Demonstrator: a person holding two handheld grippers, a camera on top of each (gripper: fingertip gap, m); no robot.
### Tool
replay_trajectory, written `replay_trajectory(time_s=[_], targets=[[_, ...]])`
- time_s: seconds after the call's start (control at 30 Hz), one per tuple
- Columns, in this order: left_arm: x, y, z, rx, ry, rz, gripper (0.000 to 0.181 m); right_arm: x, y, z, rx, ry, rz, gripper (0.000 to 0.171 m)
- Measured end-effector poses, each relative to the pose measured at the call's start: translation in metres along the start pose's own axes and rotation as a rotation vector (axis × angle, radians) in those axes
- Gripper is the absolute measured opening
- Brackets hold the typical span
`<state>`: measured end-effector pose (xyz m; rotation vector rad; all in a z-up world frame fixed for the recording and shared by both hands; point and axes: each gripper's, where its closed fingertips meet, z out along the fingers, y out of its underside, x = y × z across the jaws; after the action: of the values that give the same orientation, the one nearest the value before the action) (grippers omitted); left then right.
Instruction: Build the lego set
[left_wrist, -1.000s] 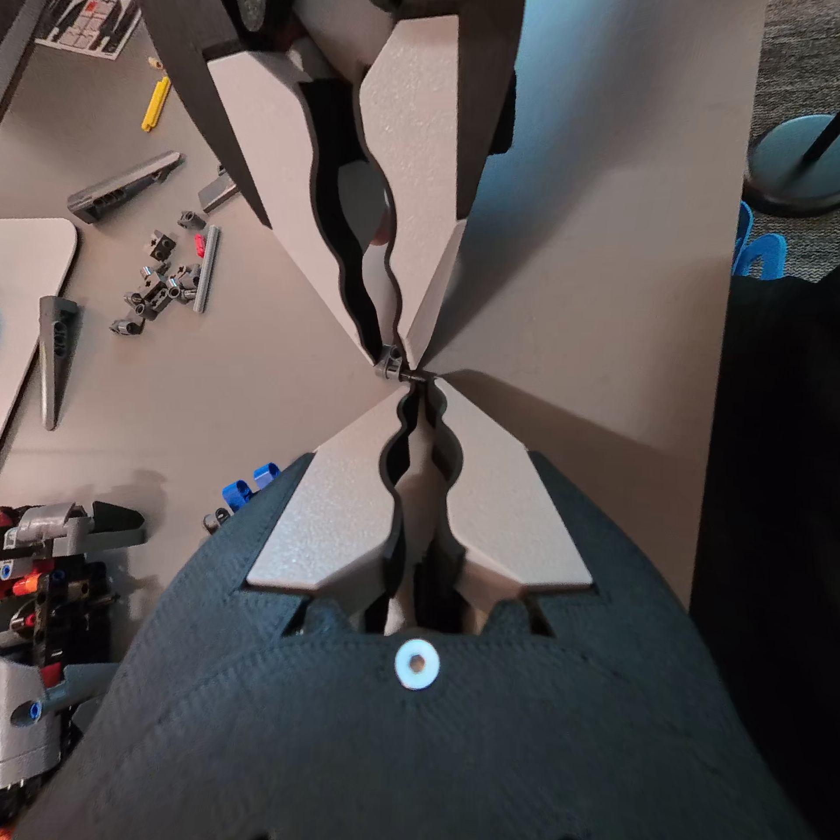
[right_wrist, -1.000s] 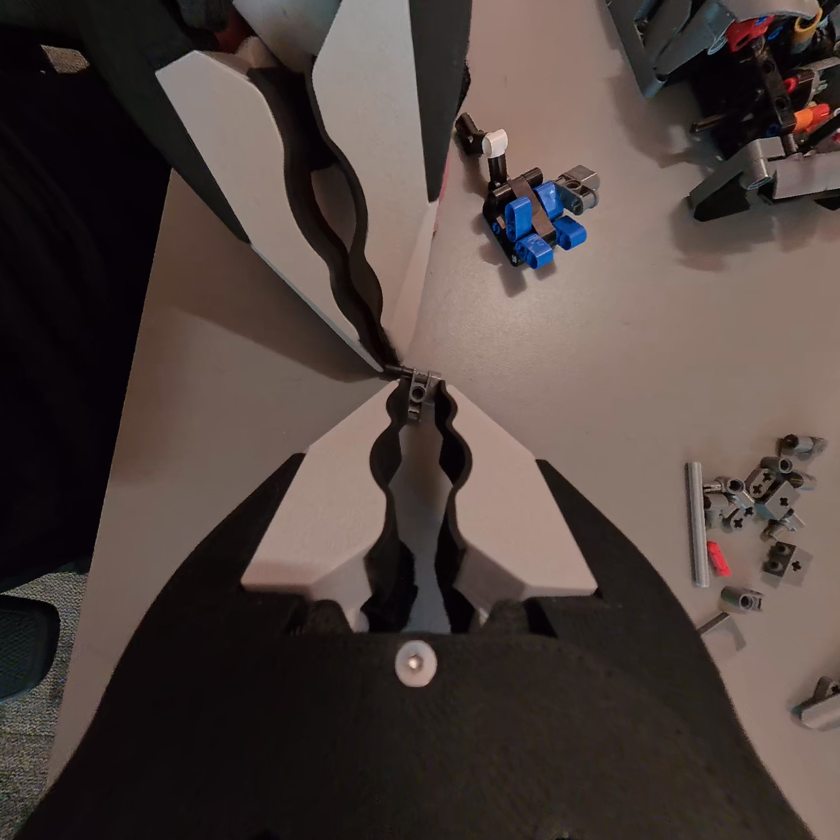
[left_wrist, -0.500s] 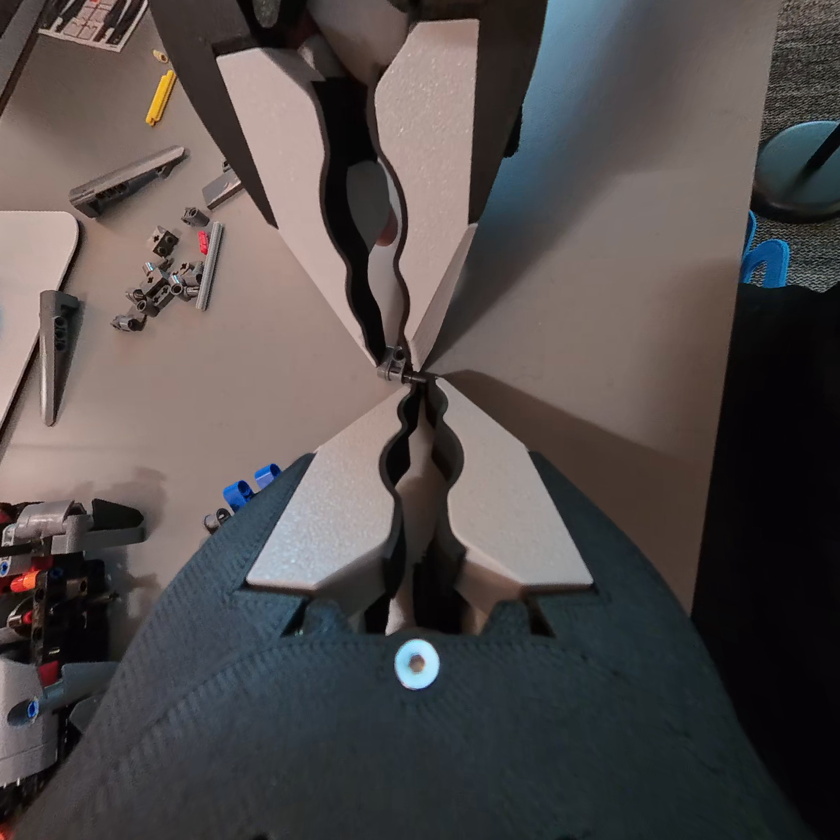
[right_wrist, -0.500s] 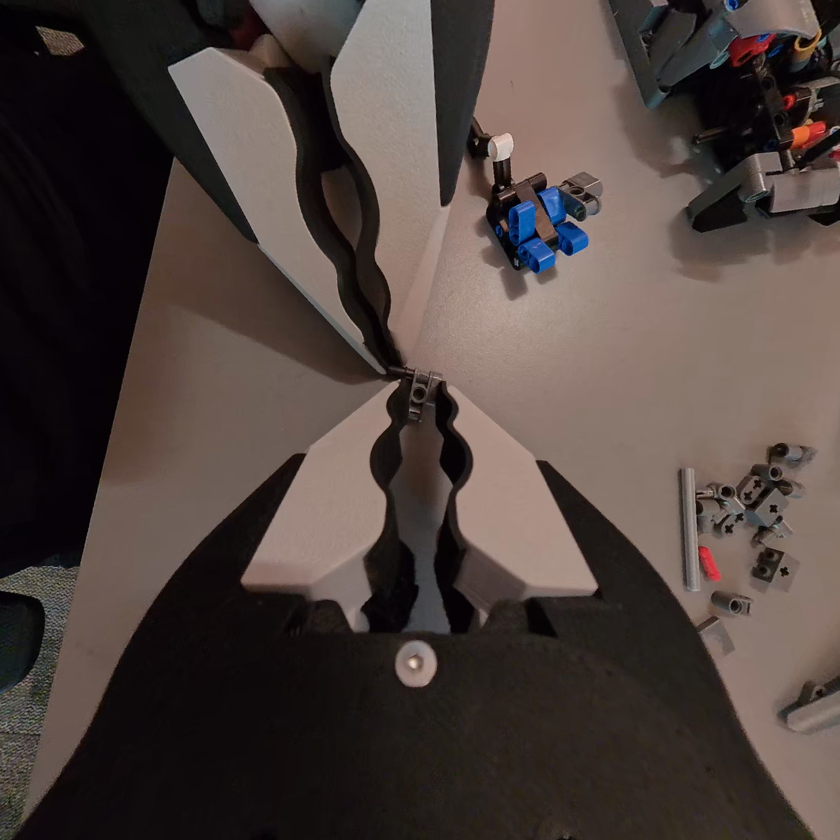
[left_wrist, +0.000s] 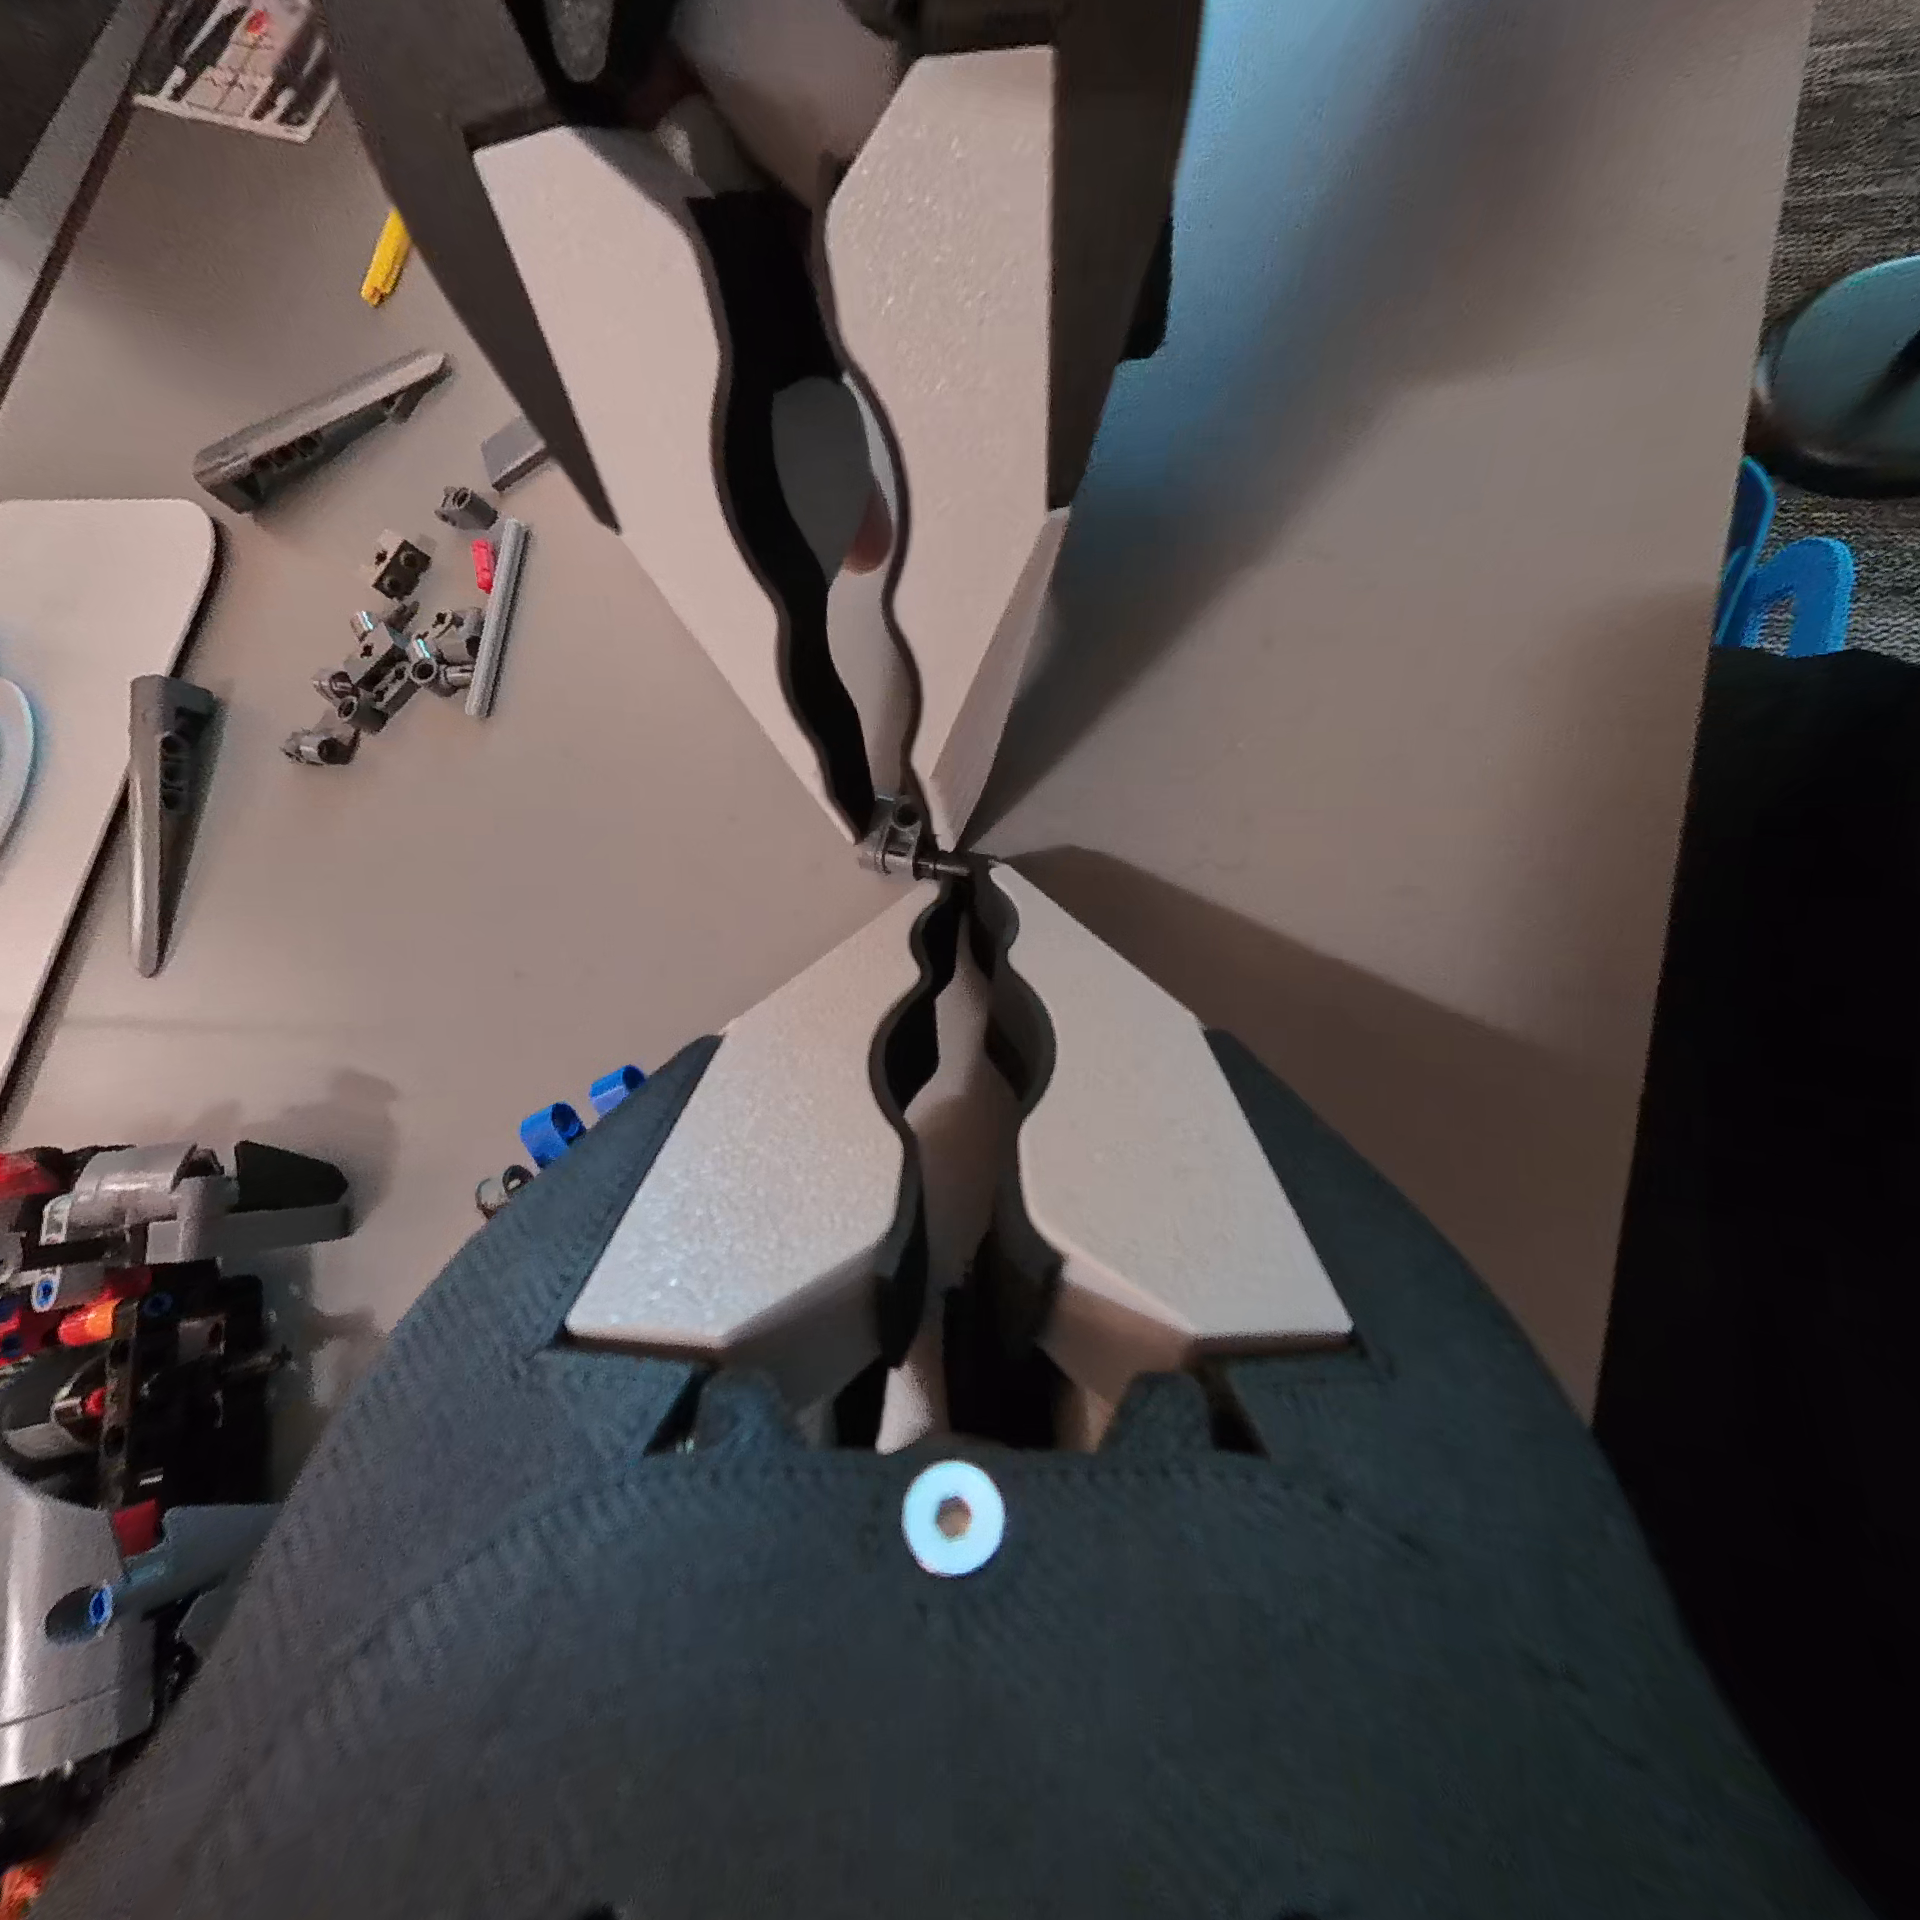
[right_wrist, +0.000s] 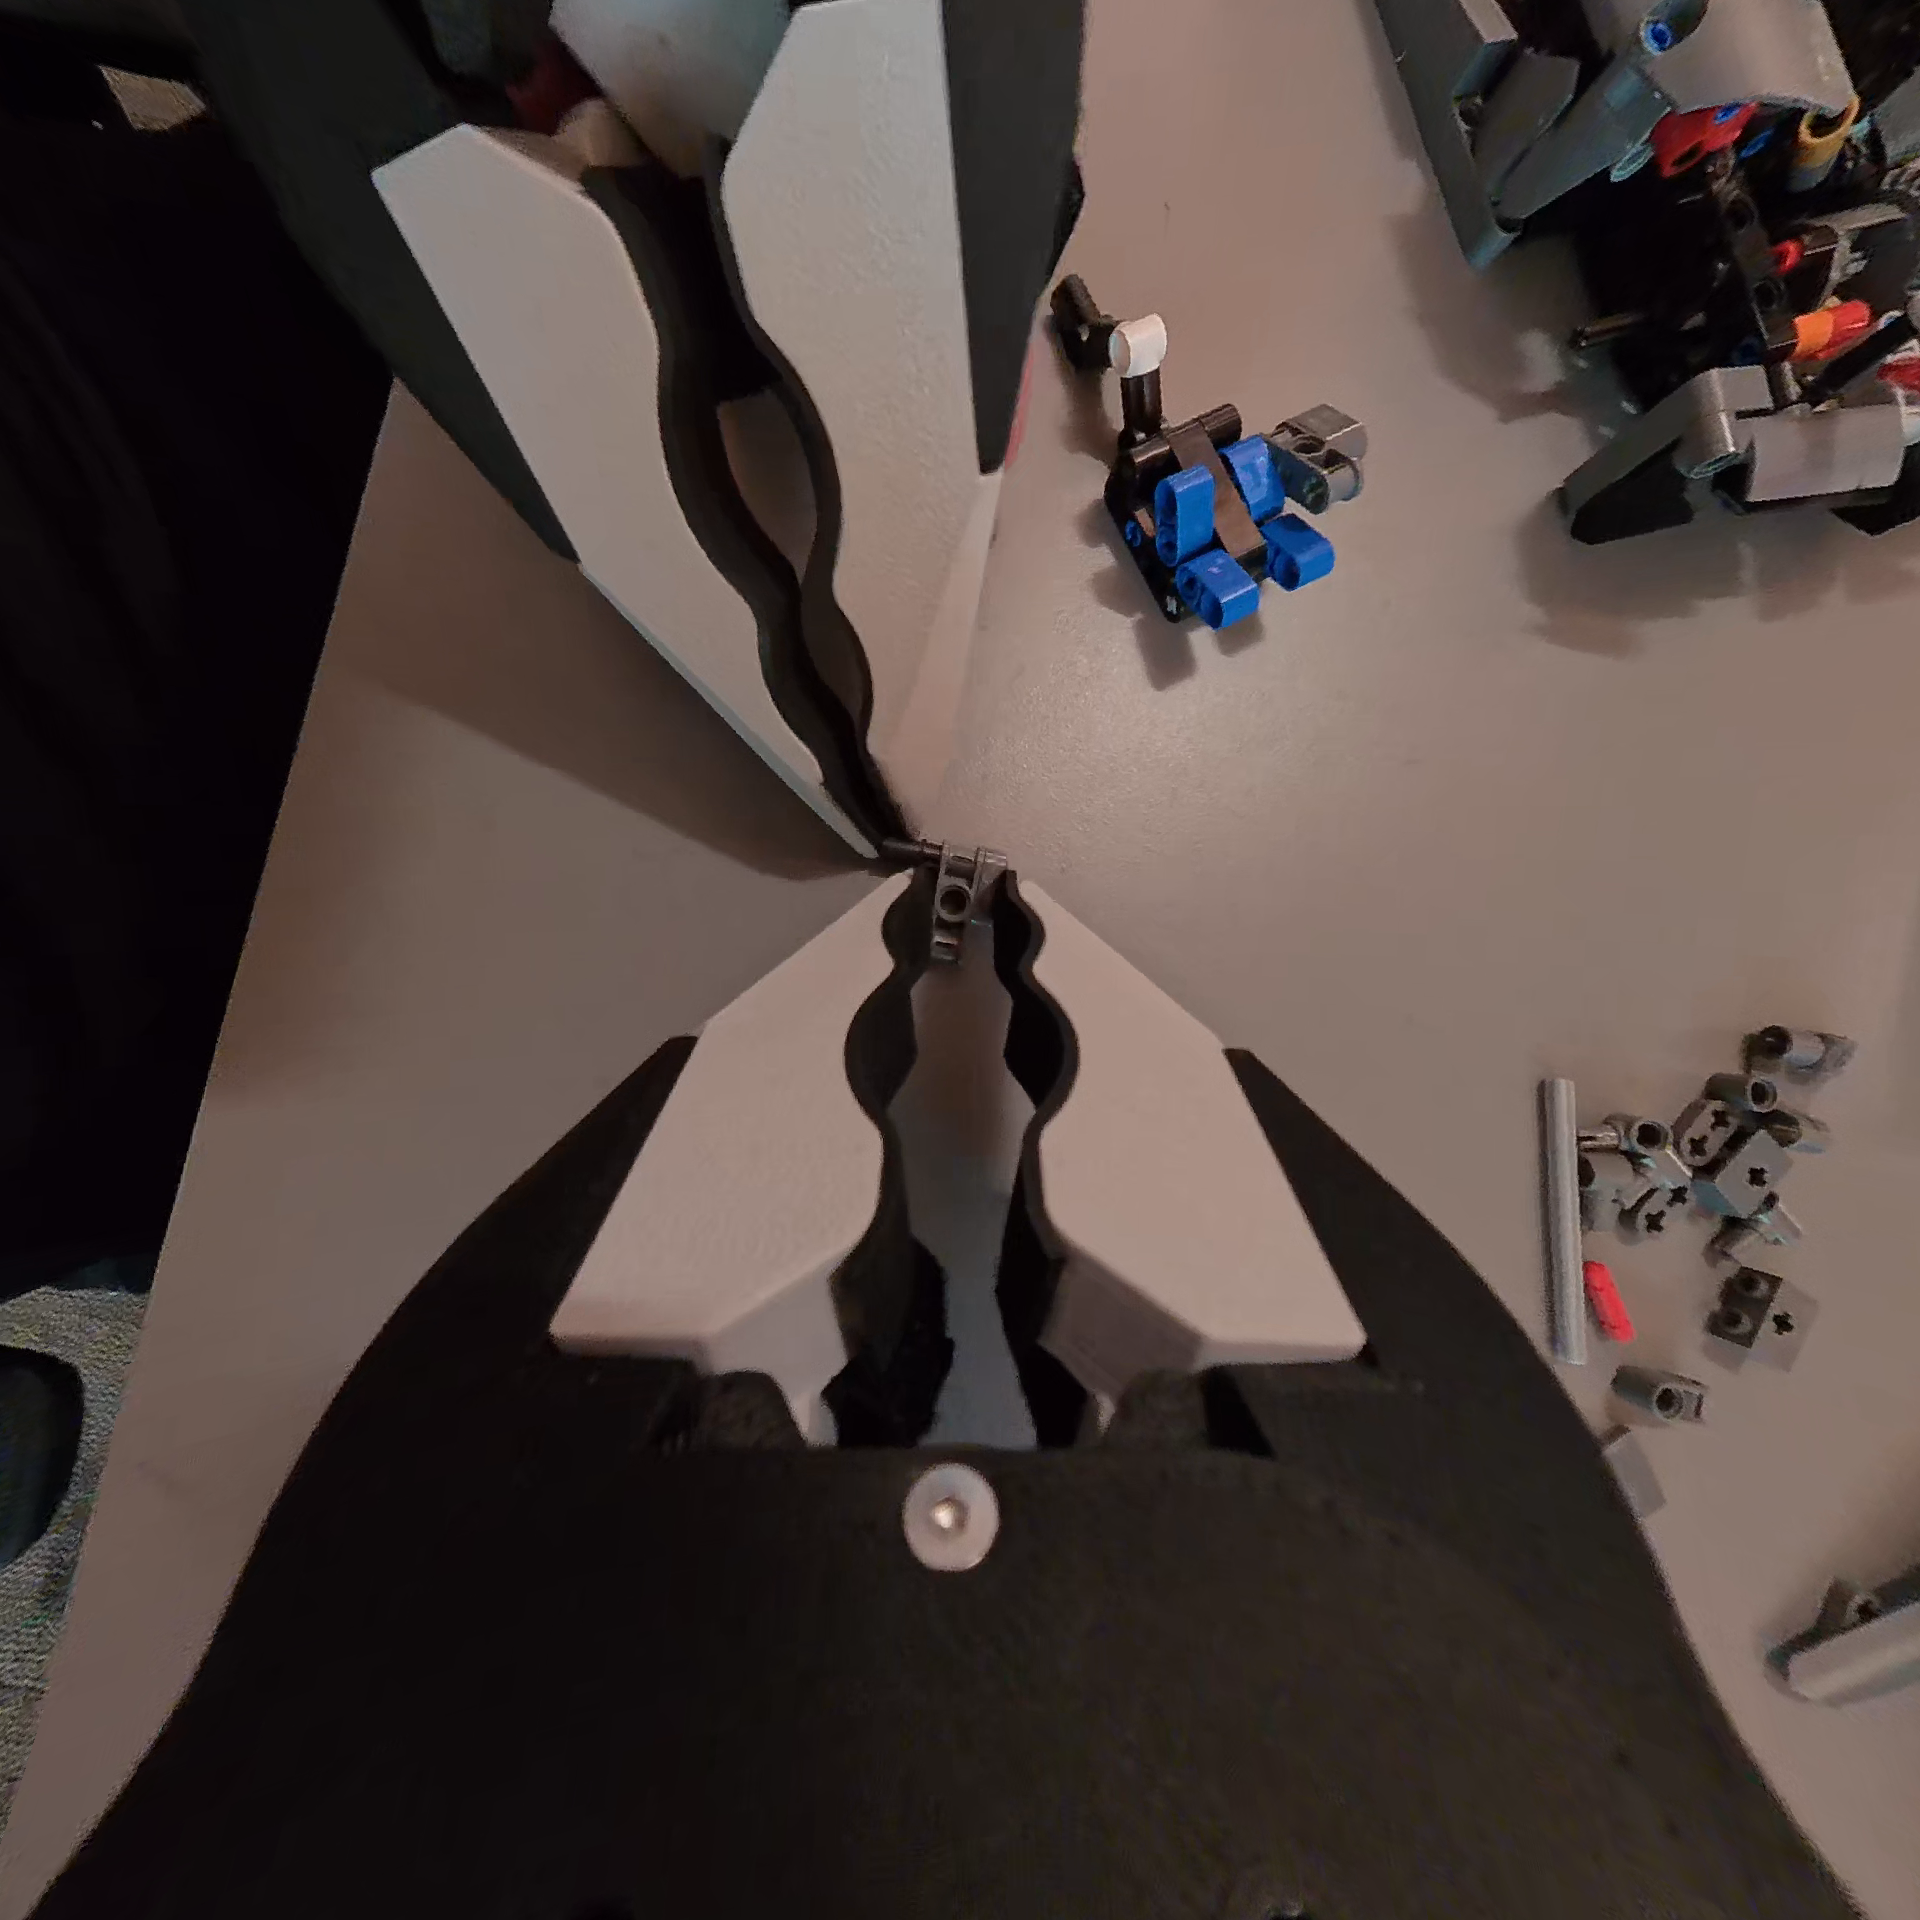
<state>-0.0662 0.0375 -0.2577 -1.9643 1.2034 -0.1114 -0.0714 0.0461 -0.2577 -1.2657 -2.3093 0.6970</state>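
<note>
My left gripper (left_wrist: 961, 883) is shut on a small black pin (left_wrist: 948, 862). My right gripper (right_wrist: 956, 899) is shut on a small dark grey connector (right_wrist: 954, 902). The two grippers meet tip to tip above the table. The pin's (right_wrist: 914, 850) free end touches the side of the connector (left_wrist: 894, 831). In each wrist view the other gripper reaches in from the top. A partly built model (right_wrist: 1745, 260) stands at the top right of the right wrist view, and also shows in the left wrist view (left_wrist: 125, 1340).
A blue and black sub-assembly (right_wrist: 1216, 509) lies near the model. A pile of small grey parts (right_wrist: 1704, 1174) lies beside a grey axle (right_wrist: 1562, 1216). Grey wedge panels (left_wrist: 161, 800) and a yellow piece (left_wrist: 382, 265) lie farther off. The table edge (left_wrist: 1662, 935) is close. Left and right tips are no more than a few centimetres apart. Both grippers' tips are roughly 20 cm from the partly built model (right_wrist: 1745, 260). My left wrist view (left_wrist: 131, 1395) looks at it from another angle.
Both grippers have stayed shut and tip to tip, with the pin against the connector. Both views have shifted only slightly.
</note>
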Motion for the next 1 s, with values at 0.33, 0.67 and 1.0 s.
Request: replay_trajectory(time_s=[0.33,0.67,1.0], targets=[[-0.008,-0.001,-0.005,0.042,-0.019,-0.057,0.035,-0.008,-0.003,0.001,0.069,-0.091,0.016,0.009],[0.0,-0.001,-0.003,0.028,0.064,-0.068,0.026,-0.011,-0.003,0.0,0.073,-0.099,-0.009,0.01],[0.005,-0.001,-0.004,0.025,0.113,-0.073,0.02,-0.013,-0.004,0.0,0.076,-0.108,-0.007,0.009]])
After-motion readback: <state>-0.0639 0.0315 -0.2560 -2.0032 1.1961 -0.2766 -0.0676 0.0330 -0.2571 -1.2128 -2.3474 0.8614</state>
